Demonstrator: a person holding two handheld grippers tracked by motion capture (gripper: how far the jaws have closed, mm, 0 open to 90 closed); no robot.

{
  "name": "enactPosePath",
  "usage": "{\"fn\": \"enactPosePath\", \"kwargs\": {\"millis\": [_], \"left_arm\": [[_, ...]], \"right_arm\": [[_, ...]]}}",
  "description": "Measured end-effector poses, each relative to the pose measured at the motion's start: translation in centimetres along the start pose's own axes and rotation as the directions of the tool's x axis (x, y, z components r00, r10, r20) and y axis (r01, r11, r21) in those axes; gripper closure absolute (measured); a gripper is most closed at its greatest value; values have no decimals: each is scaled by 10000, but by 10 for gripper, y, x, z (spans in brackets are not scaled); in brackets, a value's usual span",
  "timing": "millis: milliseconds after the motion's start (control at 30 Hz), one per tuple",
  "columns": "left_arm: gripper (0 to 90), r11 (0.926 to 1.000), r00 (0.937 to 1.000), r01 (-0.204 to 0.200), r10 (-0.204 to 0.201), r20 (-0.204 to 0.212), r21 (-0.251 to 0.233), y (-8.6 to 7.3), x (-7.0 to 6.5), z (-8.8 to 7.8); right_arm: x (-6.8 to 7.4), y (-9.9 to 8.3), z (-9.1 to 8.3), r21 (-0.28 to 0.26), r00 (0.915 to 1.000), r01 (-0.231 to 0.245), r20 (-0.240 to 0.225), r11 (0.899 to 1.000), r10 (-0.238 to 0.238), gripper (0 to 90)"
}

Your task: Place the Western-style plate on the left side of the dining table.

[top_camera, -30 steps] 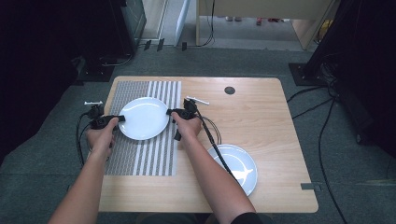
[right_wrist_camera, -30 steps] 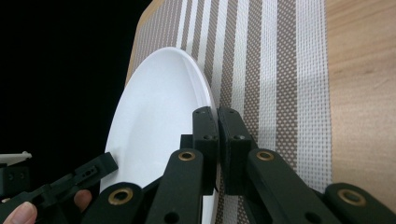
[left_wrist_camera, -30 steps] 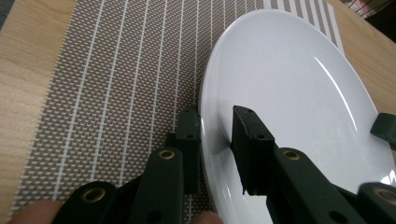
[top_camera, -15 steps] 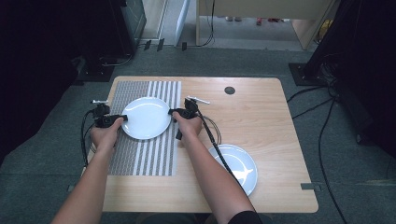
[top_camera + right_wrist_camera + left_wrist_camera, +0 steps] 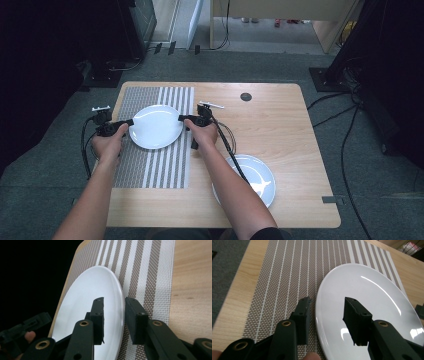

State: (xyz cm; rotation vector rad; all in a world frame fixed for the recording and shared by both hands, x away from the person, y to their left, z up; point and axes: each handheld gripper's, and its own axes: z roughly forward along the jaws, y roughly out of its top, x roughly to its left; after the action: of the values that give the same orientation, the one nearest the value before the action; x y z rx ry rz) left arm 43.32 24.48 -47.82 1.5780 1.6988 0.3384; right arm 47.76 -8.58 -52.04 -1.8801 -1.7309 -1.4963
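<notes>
A wooden worktop (image 5: 280, 130) on grey carpet, with dark equipment and cables around it: two tools at one white plate.

The left tool (image 5: 325, 315) has its jaws parted wide astride the plate's left rim, one jaw over the plate (image 5: 367, 302), the other over the striped placemat (image 5: 287, 275); whether either jaw touches is unclear. The right tool (image 5: 113, 315) stands likewise at the opposite rim, jaws apart and not closed on the plate (image 5: 87, 305). From above, the left tool (image 5: 125, 124) and right tool (image 5: 184, 119) flank the plate (image 5: 156, 126), which sits on the placemat (image 5: 150, 165) toward the worktop's far left corner. A second white plate (image 5: 257, 172) lies near the right forearm, toward the near edge. A small dark disc (image 5: 245, 96) sits near the far edge.
</notes>
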Motion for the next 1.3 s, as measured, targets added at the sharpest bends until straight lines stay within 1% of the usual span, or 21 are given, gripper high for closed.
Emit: {"fn": "enactPosePath", "kwargs": {"millis": [100, 200, 267, 300, 333, 367, 433, 467, 500, 533, 600, 667, 733, 767, 833, 867, 900, 967, 1033, 1233, 1300], "left_arm": [[525, 9997, 9998, -157, 159, 117, -191, -3, 0, -7], [423, 9999, 9995, -134, 131, 282, 87, -7, -2, -13], [265, 9998, 9997, 137, -139, 182, 121, -8, -3, -14], [250, 9992, 9990, 389, -390, 229, 36, -10, -3, -17], [248, 9984, 9972, 524, -512, 545, -218, -12, -3, -23], [227, 9984, 9972, 524, -512, 545, -218, -12, -3, -23], [162, 9989, 9964, 132, -94, 842, -447, -16, -7, -31], [148, 9989, 9964, 132, -94, 842, -447, -16, -7, -31], [121, 9983, 9943, -81, 143, 1059, -581, -19, -9, -37], [119, 9983, 9943, -81, 143, 1059, -581, -19, -9, -37], [108, 9975, 9929, -291, 363, 1133, -648, -22, -12, -41], [108, 9969, 9924, -299, 383, 1170, -734, -26, -14, -46], [108, 9979, 9904, -25, 114, 1376, -648, -29, -17, -50], [108, 9973, 9870, 116, 3, 1608, -729, -34, -19, -56], [108, 9970, 9865, 76, 51, 1638, -769, -36, -21, -59], [107, 9973, 9870, -61, 178, 1598, -730, -38, -23, -61], [105, 9972, 9870, -180, 292, 1579, -720, -40, -26, -63], [91, 9960, 9851, -515, 627, 1602, -733, -46, -30, -67], [91, 9942, 9839, -753, 866, 1561, -767, -50, -32, -71], [91, 9904, 9835, -1085, 1195, 1357, -862, -65, -34, -82], [91, 9894, 9835, -1168, 1274, 1282, -868, -70, -33, -85]], "right_arm": [[3, 3, -6, 47, 9985, 462, -294, 9989, -461, 652], [9, 7, -19, -204, 9913, 1194, -528, 9926, -1203, 559], [13, 9, -25, -487, 9827, 1850, 14, 9815, -1851, 483], [16, 9, -28, -597, 9800, 1966, 418, 9787, -1943, 478], [18, 10, -31, -612, 9796, 1977, 497, 9783, -1949, 463], [19, 12, -35, -523, 9793, 2013, 336, 9781, -1997, 435], [24, 12, -43, -529, 9759, 2181, 189, 9745, -2174, 392], [24, 12, -43, -529, 9759, 2181, 189, 9745, -2174, 392], [27, 11, -51, -347, 9562, 2922, 271, 9557, -2914, 356], [27, 11, -51, -347, 9562, 2922, 271, 9557, -2914, 356], [28, 9, -63, -209, 9316, 3606, 580, 9325, -3590, 348], [27, 9, -73, -92, 9186, 3939, 403, 9191, -3932, 317], [24, 7, -82, -158, 9206, 3899, 313, 9207, -3893, 315], [24, 7, -88, -125, 9184, 3947, 363, 9187, -3940, 313], [23, 5, -98, 9, 9086, 4149, 520, 9099, -4144, 308], [23, 5, -98, 9, 9086, 4149, 520, 9099, -4144, 308], [22, 3, -110, 147, 8983, 4360, 529, 8998, -4361, 290], [21, 3, -116, 134, 8953, 4427, 482, 8966, -4428, 290], [18, 2, -134, 16, 8876, 4588, 457, 8886, -4584, 289], [6, -1, -163, -191, 8747, 4818, 713, 8761, -4795, 287], [4, -1, -167, -235, 8748, 4815, 750, 8761, -4787, 287]]}}
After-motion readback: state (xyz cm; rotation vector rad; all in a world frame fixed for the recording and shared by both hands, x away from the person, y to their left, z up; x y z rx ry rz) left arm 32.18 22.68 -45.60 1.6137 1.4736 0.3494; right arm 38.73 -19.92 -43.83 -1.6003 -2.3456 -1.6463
